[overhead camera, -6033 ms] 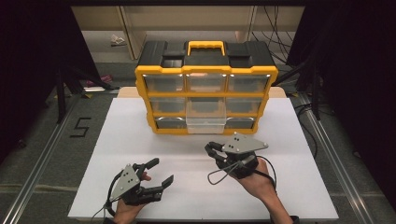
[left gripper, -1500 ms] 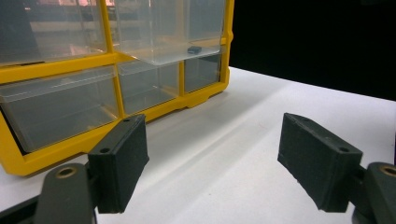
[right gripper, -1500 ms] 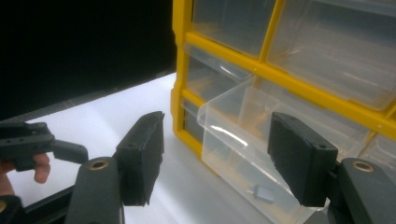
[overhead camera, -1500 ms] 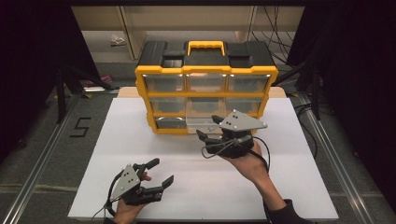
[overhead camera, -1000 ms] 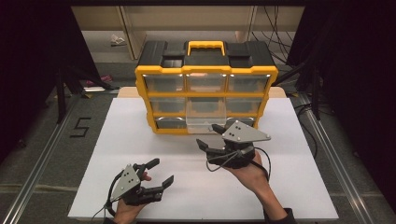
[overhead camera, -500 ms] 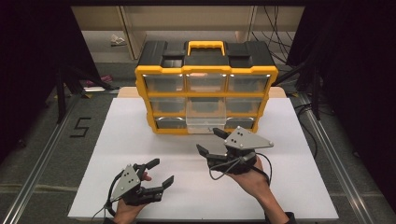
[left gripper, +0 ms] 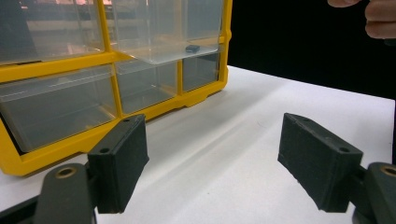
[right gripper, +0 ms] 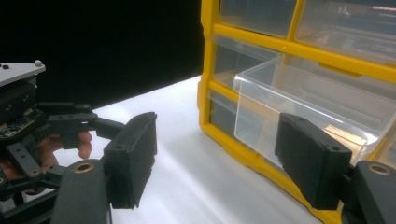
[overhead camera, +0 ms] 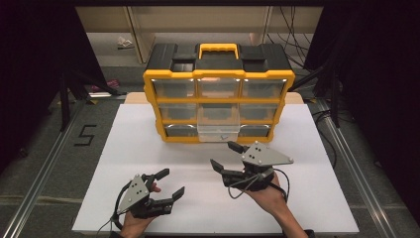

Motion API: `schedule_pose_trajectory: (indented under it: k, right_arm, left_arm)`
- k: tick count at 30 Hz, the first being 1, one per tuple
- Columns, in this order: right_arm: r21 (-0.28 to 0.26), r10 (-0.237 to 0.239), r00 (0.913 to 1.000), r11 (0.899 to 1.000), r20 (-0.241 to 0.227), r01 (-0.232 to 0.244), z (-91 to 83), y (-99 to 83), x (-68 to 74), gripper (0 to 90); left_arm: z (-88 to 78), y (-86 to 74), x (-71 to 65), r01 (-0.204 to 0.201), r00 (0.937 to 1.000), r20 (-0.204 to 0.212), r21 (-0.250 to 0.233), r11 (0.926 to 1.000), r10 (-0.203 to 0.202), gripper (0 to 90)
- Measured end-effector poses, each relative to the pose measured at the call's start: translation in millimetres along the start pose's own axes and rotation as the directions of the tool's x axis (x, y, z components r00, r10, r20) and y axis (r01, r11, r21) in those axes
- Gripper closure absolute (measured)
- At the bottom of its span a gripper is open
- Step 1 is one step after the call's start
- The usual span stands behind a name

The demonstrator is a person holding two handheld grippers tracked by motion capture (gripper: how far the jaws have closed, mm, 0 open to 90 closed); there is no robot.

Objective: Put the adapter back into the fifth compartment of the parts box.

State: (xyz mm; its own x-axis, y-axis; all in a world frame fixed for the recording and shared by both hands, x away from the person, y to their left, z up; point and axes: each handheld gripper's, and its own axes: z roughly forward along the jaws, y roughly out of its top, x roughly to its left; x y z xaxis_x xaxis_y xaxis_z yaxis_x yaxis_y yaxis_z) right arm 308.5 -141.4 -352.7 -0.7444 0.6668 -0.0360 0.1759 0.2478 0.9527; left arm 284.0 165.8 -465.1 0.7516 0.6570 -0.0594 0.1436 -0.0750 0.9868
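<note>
— Looking down from the high view, what stands on the table (overhead camera: 124, 148)?

— A yellow drawer cabinet (overhead camera: 218, 105) with a black top and a yellow handle (overhead camera: 218, 49) stands at the far side of the white table. It has three rows of clear drawers. The middle drawer (overhead camera: 218, 130) in the lower part is pulled out toward the person; the others sit flush.

— Anything in that drawer?

— In the left gripper view a small dark piece (left gripper: 192, 47) lies on the floor of the pulled-out drawer (left gripper: 163, 32). What it is I cannot tell.

— Where is the right gripper?

— The right gripper (overhead camera: 229, 156) hovers over the table just in front of the open drawer, near it but not touching. Its jaws have just been opening and stand wide apart, with nothing between them. In the right gripper view the drawer's clear front corner (right gripper: 289, 102) shows beyond the jaws, apart from both pads.

— And the left one?

— The left gripper (overhead camera: 171, 183) is near the front edge of the table, well apart from the cabinet, held in the person's left hand (overhead camera: 136, 220). Its jaws are spread wide too, gripping nothing; in its own view bare white table lies between the pads.
</note>
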Motion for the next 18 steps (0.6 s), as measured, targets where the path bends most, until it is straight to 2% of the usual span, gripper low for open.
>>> schedule_pose_trajectory:
  k: [12, 18]
  right_arm:
    - [-0.008, 0.018, 0.9998, 1.000, -0.013, -0.018, -3.1, -16.2, -3.0, 27.6]
    - [-0.009, 0.009, 0.9997, 1.000, -0.022, -0.009, -7.3, -28.7, -2.8, 24.3]
  left_arm:
    - [0.1, 0.0, 0.0, 0.001, 1.0000, 0.001, 0.001, 1.0000, -0.001, 23.4]
    - [0.0, 0.0, -0.1, 0.002, 1.0000, 0.002, 0.001, 1.0000, -0.002, 23.5]
